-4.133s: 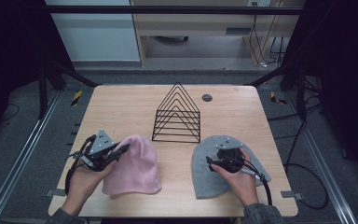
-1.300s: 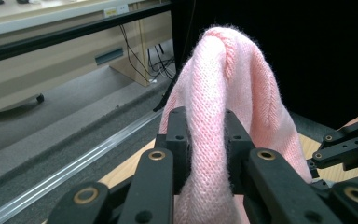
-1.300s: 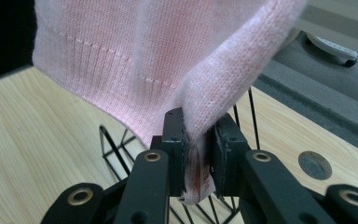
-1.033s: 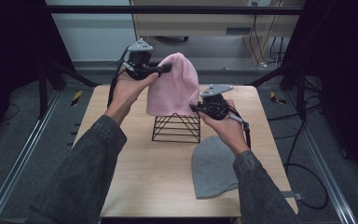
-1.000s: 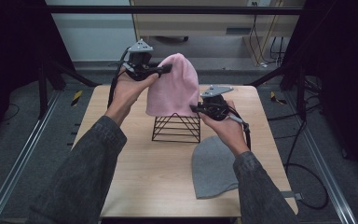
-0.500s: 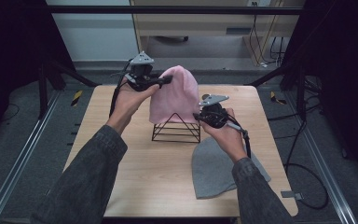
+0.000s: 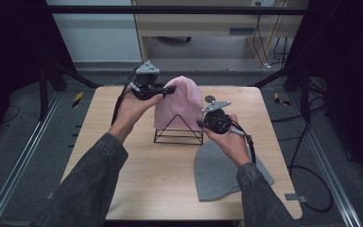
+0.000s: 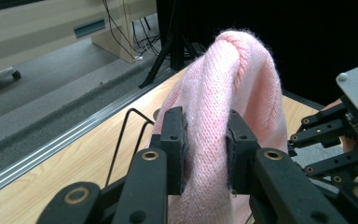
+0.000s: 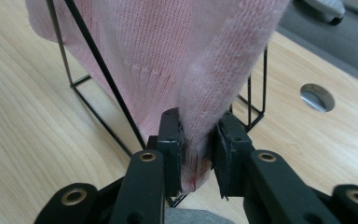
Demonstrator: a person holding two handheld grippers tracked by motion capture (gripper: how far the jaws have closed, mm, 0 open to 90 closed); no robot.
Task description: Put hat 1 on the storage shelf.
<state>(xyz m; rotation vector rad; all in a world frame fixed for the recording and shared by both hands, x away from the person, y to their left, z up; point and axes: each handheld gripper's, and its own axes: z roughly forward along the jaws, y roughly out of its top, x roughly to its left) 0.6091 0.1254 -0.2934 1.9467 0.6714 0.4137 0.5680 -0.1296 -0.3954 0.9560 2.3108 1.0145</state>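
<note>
A person drapes a pink beanie (image 7: 178, 101) over a black wire triangular rack (image 7: 178, 132) at mid-table, w/ 2 handheld grippers doing the work. The left gripper (image 7: 163, 90) is clamped on a thick fold of knit near the crown, pads pressing both sides in the left gripper view (image 8: 204, 154); the right gripper (image 7: 203, 124) pinches the hat's lower edge by the rack's right side, wool squeezed between its pads in the right gripper view (image 9: 196, 156), where the right jaws have just eased open a touch w/ the fabric between them. Step in hand, by the look of it: lowering the hat onto the rack's peak, about halfway seated, as the cloth hangs across the wires but is held up at top & side. Next move likely calls for settling the knit astride the ridge, evenly on both slopes, then loosening both grips w/o dragging the wool off or tipping the light frame. The beanie is soft, fuzzy, fine-ribbed, pale pink, bunched into a rounded hump at the top & slack below. A 2nd, grey beanie (image 7: 222, 172) lies flat on the wooden table (image 7: 123, 170) near the person's right forearm.
</note>
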